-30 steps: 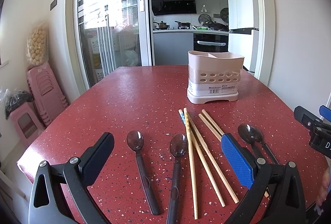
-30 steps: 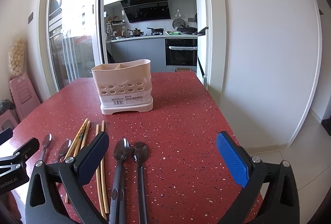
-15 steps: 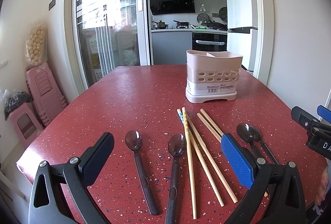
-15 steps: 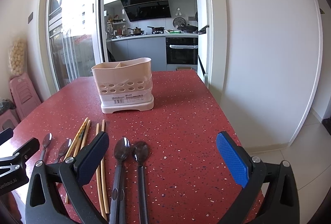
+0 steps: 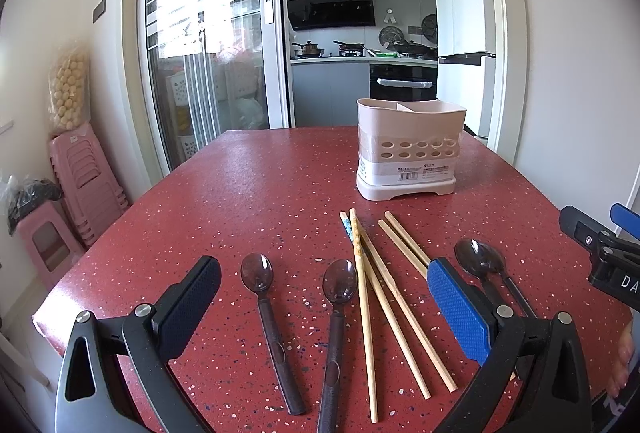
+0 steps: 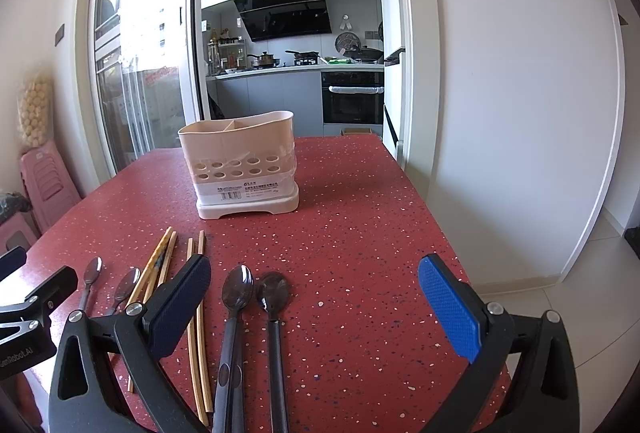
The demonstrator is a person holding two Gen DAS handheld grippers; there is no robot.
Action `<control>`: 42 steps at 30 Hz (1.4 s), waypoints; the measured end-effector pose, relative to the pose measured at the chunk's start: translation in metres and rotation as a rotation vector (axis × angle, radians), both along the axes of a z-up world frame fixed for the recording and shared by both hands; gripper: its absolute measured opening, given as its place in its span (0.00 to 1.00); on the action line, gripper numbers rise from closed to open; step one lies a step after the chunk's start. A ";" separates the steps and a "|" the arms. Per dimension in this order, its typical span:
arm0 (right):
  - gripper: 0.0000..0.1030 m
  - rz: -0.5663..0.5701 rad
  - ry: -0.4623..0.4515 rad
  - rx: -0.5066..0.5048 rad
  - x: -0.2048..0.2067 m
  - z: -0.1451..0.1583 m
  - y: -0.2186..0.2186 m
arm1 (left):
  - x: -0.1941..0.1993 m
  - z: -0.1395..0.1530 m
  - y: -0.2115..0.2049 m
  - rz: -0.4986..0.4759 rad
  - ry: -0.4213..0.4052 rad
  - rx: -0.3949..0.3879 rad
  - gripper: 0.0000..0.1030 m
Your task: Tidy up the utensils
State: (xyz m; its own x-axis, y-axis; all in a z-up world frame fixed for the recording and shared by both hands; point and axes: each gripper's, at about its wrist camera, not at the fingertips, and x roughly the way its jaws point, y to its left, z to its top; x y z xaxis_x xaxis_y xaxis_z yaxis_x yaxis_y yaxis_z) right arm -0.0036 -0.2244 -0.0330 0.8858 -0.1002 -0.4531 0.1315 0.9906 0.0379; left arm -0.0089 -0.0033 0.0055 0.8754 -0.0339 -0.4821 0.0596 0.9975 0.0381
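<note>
Left gripper (image 5: pixel 324 309): jaws spread wide, holding nothing, raised above the near edge of the red speckled table (image 5: pixel 256 193). One finger carries a black pad (image 5: pixel 188 307), the other a blue pad (image 5: pixel 458 313). Right gripper (image 6: pixel 314 307): jaws likewise spread wide and empty, positioned over the near right part of the table; in the left wrist view its body shows at the right edge. Holder (image 5: pixel 408 149): a beige, two-compartment utensil caddy with a row of round holes and a barcode label on its front, standing upright toward the far side of the table, well apart from both grippers; what its compartments contain cannot be told from either view. Utensils lie flat on the table between the holder and the grippers. From left to right in the left wrist view: a dark spoon (image 5: pixel 264 297), a second dark spoon (image 5: pixel 338 313), and a loose group of wooden chopsticks (image 5: pixel 384 289), some crossing one another, one with a patterned upper end. Further right, a pair of dark spoons (image 6: pixel 252 317) lies side by side, bowls pointing toward the holder, handles toward the camera; in the right wrist view this pair sits between the right gripper's fingers, nearer the black one. A stack of pink stools (image 5: pixel 86 181) stands on the floor left of the table.
</note>
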 end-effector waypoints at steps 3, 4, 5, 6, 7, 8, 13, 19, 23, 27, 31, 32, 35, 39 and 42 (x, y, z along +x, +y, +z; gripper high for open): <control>1.00 0.002 0.001 0.002 0.001 -0.001 0.000 | 0.000 0.000 0.000 0.001 0.000 -0.001 1.00; 1.00 0.001 0.001 0.002 0.001 0.000 0.000 | 0.000 0.000 0.000 0.002 0.001 -0.001 1.00; 1.00 0.000 0.001 0.001 0.001 0.000 0.000 | -0.001 0.000 0.000 0.002 0.000 -0.001 1.00; 1.00 -0.001 0.000 0.002 0.001 0.000 0.000 | -0.001 0.000 0.000 0.002 0.000 -0.002 1.00; 1.00 -0.001 0.000 0.003 0.001 -0.001 0.001 | 0.000 0.000 0.000 0.001 0.000 -0.002 1.00; 1.00 0.000 0.000 0.004 0.001 -0.001 0.000 | 0.000 0.000 0.000 0.001 0.001 -0.001 1.00; 1.00 0.002 0.000 0.004 0.001 -0.001 -0.001 | 0.000 0.000 0.000 0.000 0.001 -0.002 1.00; 1.00 0.002 0.003 0.007 0.001 -0.001 0.000 | 0.000 0.000 0.000 0.002 0.000 -0.002 1.00; 1.00 0.003 0.003 0.008 -0.001 -0.001 -0.001 | -0.001 0.001 0.000 0.001 0.001 -0.002 1.00; 1.00 0.002 0.004 0.009 -0.001 -0.001 0.000 | -0.001 0.001 0.001 0.000 0.003 -0.002 1.00; 1.00 0.006 0.007 0.004 -0.002 -0.001 0.001 | 0.000 0.000 0.001 0.004 0.006 -0.008 1.00; 1.00 0.007 0.006 0.004 -0.002 -0.001 0.000 | 0.001 0.000 0.001 0.003 0.008 -0.009 1.00; 1.00 0.005 0.006 0.008 -0.003 -0.001 0.000 | 0.001 0.000 0.000 0.002 0.008 -0.005 1.00; 1.00 0.004 0.011 0.012 -0.002 -0.001 -0.002 | 0.002 0.000 0.000 0.002 0.009 -0.006 1.00; 1.00 0.005 0.011 0.012 -0.001 0.000 -0.003 | 0.001 0.000 0.000 0.002 0.010 -0.005 1.00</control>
State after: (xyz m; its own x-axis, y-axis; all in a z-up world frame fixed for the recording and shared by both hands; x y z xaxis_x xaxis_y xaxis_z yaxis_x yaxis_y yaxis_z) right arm -0.0047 -0.2269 -0.0334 0.8810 -0.0903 -0.4643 0.1272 0.9907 0.0488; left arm -0.0074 -0.0031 0.0055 0.8707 -0.0349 -0.4906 0.0581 0.9978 0.0321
